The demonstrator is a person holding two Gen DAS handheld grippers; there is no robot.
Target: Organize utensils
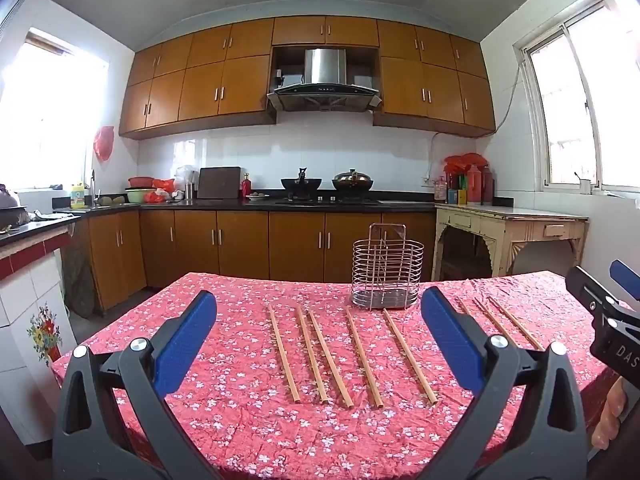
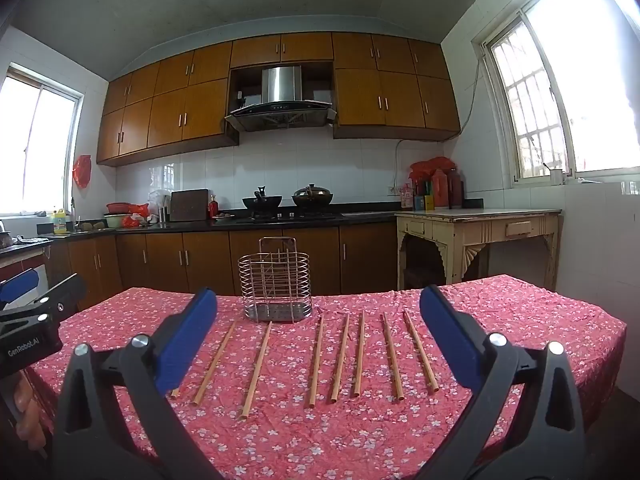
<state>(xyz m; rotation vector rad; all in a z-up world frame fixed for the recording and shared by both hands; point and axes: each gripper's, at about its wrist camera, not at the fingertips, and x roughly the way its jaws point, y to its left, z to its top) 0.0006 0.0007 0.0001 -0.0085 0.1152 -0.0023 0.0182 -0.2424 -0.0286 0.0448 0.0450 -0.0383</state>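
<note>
Left gripper (image 1: 318, 322): jaws spread wide, nothing between them, held above the near edge of the surface (image 1: 248, 432), pointing level across it toward the kitchen wall. Its right finger (image 1: 450, 344) hides the near ends of the rightmost chopsticks in the left wrist view, so the count there is unclear.

Right gripper (image 2: 318, 322): jaws also wide apart and empty, same level pose. In the left wrist view it shows only as a black body cut off at the right edge, with a bit of the person's hand (image 1: 610, 412) below it. In the right wrist view the left finger (image 2: 188, 340) covers most of the leftmost stick; only its near tip shows.

Chopsticks (image 2: 338, 360): wooden, lying flat on the red floral cloth in a loose row, roughly parallel, spaced apart, long axes running near to far. Eight can be made out from the right wrist.

Wire utensil holder (image 2: 275, 280): upright just past the far ends of the sticks, no stick touching it. Contents look like none, but the wire mesh makes that hard to confirm.

Beyond: base cabinets, a stove with two pots (image 2: 286, 200), and a cream side table (image 2: 476, 224) against the right wall.
</note>
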